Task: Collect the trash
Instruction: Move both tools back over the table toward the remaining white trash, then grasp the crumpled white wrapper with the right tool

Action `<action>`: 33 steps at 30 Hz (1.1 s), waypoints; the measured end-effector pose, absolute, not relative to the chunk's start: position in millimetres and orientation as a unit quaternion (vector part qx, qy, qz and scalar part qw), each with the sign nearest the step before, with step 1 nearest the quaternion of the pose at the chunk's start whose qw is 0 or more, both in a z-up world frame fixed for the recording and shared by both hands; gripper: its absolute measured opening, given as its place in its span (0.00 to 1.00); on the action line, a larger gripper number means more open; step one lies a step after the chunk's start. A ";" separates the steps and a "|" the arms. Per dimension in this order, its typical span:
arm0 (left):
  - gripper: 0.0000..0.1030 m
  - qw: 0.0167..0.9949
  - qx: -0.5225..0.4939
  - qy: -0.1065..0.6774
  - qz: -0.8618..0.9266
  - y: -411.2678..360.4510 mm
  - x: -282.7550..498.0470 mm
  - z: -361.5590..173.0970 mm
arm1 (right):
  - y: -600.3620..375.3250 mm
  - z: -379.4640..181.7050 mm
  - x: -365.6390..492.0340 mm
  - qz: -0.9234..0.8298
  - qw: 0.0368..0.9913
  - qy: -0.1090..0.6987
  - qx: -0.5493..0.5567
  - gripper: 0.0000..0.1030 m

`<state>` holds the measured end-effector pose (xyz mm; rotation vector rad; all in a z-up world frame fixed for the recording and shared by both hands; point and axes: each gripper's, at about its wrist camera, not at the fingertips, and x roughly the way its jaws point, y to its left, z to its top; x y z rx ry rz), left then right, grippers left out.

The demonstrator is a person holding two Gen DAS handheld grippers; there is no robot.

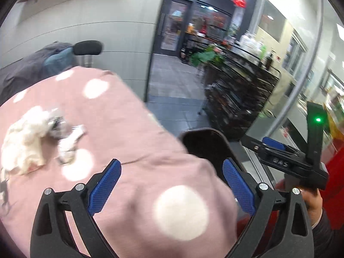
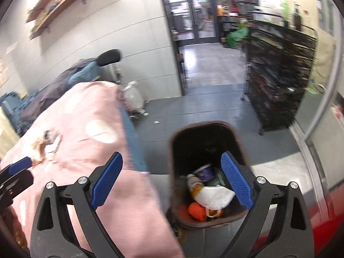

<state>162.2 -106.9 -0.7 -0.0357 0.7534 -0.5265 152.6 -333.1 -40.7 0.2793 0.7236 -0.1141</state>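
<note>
Two fisheye views look forward along hand-held tools above a bench draped in a pink cloth (image 1: 129, 129) with pale dots. In the left wrist view, the left tool (image 1: 171, 191) fills the lower centre of the frame, its blue-padded fingers spread apart and holding nothing. A clump of crumpled white tissue and small wrappers (image 1: 40, 137) lies on the cloth at the middle left of the frame, well apart from those fingers. In the right wrist view, the right tool (image 2: 172, 180) sits at the lower centre, fingers likewise apart and empty, above a dark bin (image 2: 206, 172) on the floor beside the bench. The bin already holds a white face mask (image 2: 215, 196), an orange item and packaging. The step in hand appears to be going for another piece; the next move likely calls for bringing a tool over the tissue clump, closing on it, then carrying it to the bin.
</note>
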 end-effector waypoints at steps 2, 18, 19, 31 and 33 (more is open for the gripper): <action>0.91 0.903 -0.025 0.359 -0.236 -88.9 161.7 -0.1 | -319.4 -36.4 157.3 -0.039 0.925 0.356 0.129 0.89; 0.91 0.925 -0.077 0.368 -0.058 67.3 163.6 -16.7 | -180.8 -9.2 207.4 0.146 0.903 0.399 0.067 0.89; 0.91 0.924 -0.081 0.370 -0.052 76.0 162.4 -18.6 | -170.8 -8.9 209.2 0.152 0.901 0.404 0.056 0.89; 0.83 0.914 -0.101 0.391 -0.032 124.0 183.6 -25.3 | -64.8 -23.8 268.7 0.210 0.859 0.465 -0.040 0.80; 0.80 0.915 -0.098 0.390 -0.036 123.7 188.2 -23.6 | -51.5 -33.2 282.2 0.214 0.848 0.483 -0.047 0.77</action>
